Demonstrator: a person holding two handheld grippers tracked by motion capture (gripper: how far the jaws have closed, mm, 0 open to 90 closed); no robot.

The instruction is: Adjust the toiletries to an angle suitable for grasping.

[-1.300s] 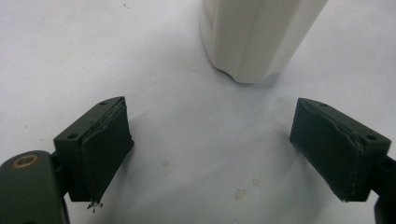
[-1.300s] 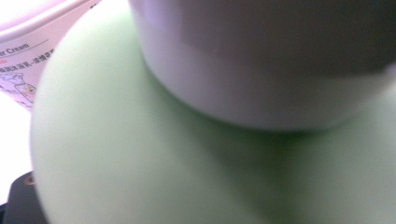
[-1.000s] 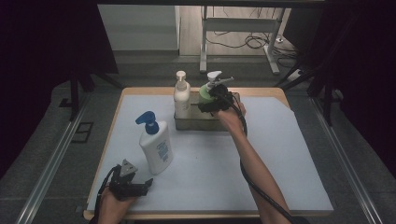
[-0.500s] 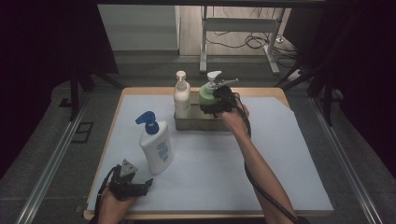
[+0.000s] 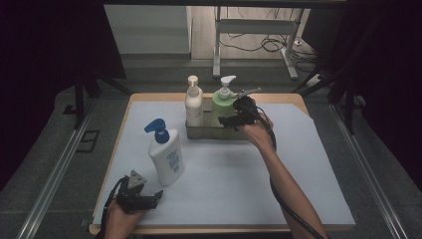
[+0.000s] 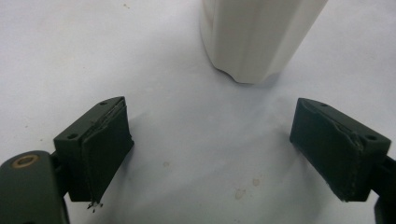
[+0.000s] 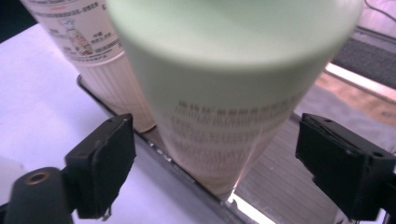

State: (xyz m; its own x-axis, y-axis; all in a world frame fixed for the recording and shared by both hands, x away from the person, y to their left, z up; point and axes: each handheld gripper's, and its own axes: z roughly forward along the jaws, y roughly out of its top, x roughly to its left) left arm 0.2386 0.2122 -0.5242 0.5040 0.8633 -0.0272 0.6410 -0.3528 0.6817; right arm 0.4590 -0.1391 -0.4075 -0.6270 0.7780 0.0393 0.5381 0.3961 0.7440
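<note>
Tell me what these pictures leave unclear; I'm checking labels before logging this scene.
- Pale green pump bottle: its print is blurred in the right gripper view.
- White bottle with blue pump: top cut off by the left gripper view's edge.
- Metal tray: its right end is hidden behind the right gripper in the high view.

The right gripper has its jaws spread wide — clear of the green bottle standing between them in the metal tray — beside a ribbed cream bottle.
</note>
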